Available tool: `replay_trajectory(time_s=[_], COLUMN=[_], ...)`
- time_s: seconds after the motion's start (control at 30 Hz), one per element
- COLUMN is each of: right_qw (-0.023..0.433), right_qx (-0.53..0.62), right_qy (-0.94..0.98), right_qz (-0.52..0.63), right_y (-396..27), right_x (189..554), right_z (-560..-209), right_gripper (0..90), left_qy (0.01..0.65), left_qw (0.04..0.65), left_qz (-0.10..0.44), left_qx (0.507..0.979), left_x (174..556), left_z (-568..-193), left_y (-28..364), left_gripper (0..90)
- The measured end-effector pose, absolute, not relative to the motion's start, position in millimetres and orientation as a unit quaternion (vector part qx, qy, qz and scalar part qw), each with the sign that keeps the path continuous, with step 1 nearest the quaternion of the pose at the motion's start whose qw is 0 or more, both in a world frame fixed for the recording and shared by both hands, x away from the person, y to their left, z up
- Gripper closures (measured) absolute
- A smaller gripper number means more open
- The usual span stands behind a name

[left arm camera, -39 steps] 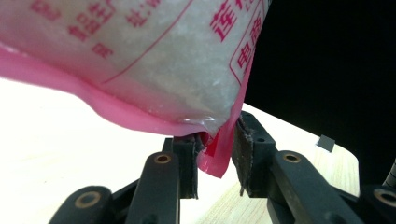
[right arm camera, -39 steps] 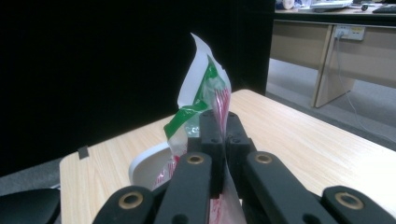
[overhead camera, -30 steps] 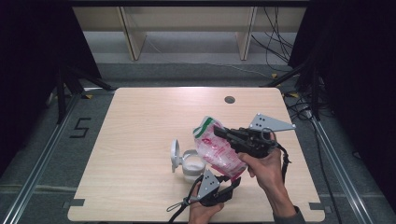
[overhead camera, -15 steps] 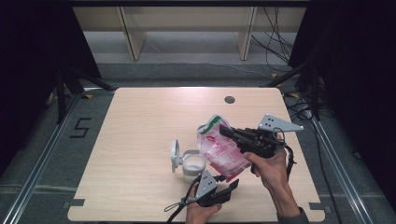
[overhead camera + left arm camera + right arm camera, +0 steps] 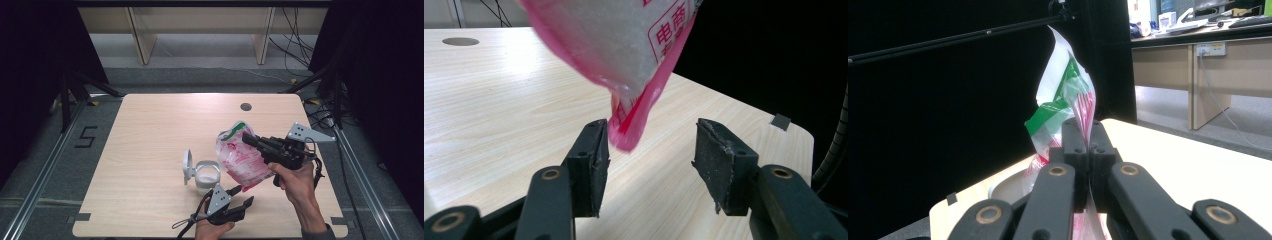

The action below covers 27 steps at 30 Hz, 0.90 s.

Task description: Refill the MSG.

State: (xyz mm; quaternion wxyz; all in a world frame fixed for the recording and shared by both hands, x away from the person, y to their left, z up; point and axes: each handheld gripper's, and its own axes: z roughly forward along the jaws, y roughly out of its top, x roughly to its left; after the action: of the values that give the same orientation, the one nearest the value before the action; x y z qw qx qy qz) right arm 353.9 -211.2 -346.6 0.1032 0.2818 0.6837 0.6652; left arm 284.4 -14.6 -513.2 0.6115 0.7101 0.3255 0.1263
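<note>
The right claw (image 5: 248,139) is clamped flat on the upper part of a pink and white plastic pouch (image 5: 240,161), which has a green band near its torn top. It holds the pouch in the air above the front right part of the surface (image 5: 150,135). In the right gripper view the two black jaws meet with the film pinched between them, and the green and white top of the pouch (image 5: 1063,95) stands up beyond the tips.

The pouch hangs tilted, with its lower corner pointing toward the front edge. A white powdery or granular filling shows through the clear film in the left gripper view (image 5: 624,40). What the filling is cannot be told.

The left claw (image 5: 241,195) lies near the front edge, just under that lower corner. Its jaws have just been opening and now stand partly apart. In the left gripper view the pink corner of the pouch hangs down between them, close beside the inner face of one pad (image 5: 596,155) and clear of the other. Whether it touches that pad cannot be told.

Just left of the pouch, a small white jar (image 5: 206,174) stands upright on the surface with its hinged lid (image 5: 187,166) flipped open to the left side. Its inside looks white. Whether it holds anything cannot be told from the high view.
</note>
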Motion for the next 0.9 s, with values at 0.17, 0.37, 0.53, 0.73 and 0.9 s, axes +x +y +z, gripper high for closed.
replay_trajectory(time_s=[0.17,0.37,0.53,0.73,0.9], right_qw=[0.118,0.111,0.109,0.106,0.104], right_qx=[0.290,0.307,0.309,0.320,0.330], right_qy=[0.681,0.680,0.683,0.683,0.684], right_qz=[0.662,0.657,0.653,0.648,0.642], right_y=[-219.1,-226.8,-228.6,-231.8,-237.1], right_x=[356.1,358.1,358.9,358.2,359.1], right_z=[-351.9,-361.6,-367.0,-375.3,-385.9], right_gripper=[90.0,90.0,90.0,90.0,90.0], left_qy=[0.307,0.287,0.284,0.293,0.290], left_qw=[0.602,0.594,0.589,0.581,0.585], left_qz=[0.134,0.148,0.150,0.164,0.166], left_qx=[0.725,0.737,0.742,0.741,0.739], left_x=[279.0,275.8,273.4,267.4,266.8], left_z=[-510.2,-509.5,-510.5,-507.9,-509.5], left_y=[-9.6,-0.1,5.4,13.5,21.3], left_gripper=[45.8,45.0,42.3,41.1,40.5])
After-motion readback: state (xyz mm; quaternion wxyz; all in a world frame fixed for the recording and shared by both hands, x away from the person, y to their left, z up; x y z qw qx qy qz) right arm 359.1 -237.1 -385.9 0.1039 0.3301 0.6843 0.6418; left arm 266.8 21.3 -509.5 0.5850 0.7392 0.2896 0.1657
